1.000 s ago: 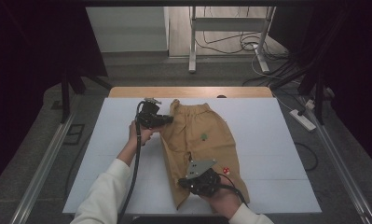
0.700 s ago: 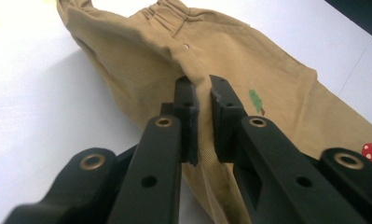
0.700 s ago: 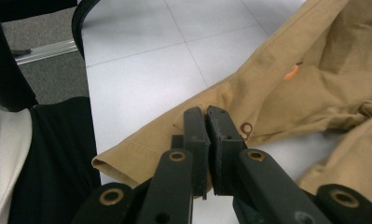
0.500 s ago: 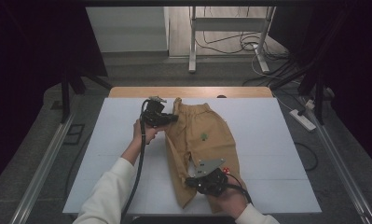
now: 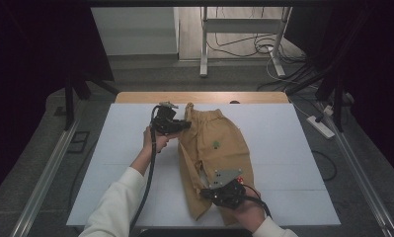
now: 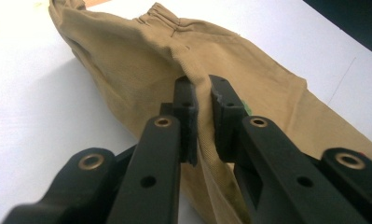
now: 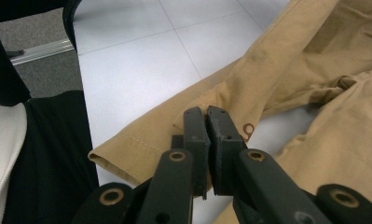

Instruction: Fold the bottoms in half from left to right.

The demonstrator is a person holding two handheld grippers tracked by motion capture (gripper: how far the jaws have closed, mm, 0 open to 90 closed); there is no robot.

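Note:
Tan trousers (image 5: 219, 148) lie lengthwise on the white table (image 5: 293, 158), waistband at the far end. My left gripper (image 5: 183, 126) is at the waist's left edge and is shut on a raised fold of the cloth; in the left gripper view the fabric (image 6: 141, 51) runs between the pads of the left gripper (image 6: 202, 91). My right gripper (image 5: 207, 191) is at the near end, shut on a trouser leg close to its hem. In the right gripper view the right gripper (image 7: 206, 114) pinches the leg's edge (image 7: 277, 70), with the stitched hem (image 7: 127, 149) to its left.
A wooden strip (image 5: 199, 97) edges the table's far side. Metal rails (image 5: 46, 173) run along both sides. A power strip (image 5: 322, 127) and cables lie on the floor at the right, and a metal stand (image 5: 204, 39) is behind. The table is bare to the left and right of the trousers.
Both grippers have shifted slightly to the right, each still holding cloth. The near trouser leg has been drawn a little rightward with the right gripper.

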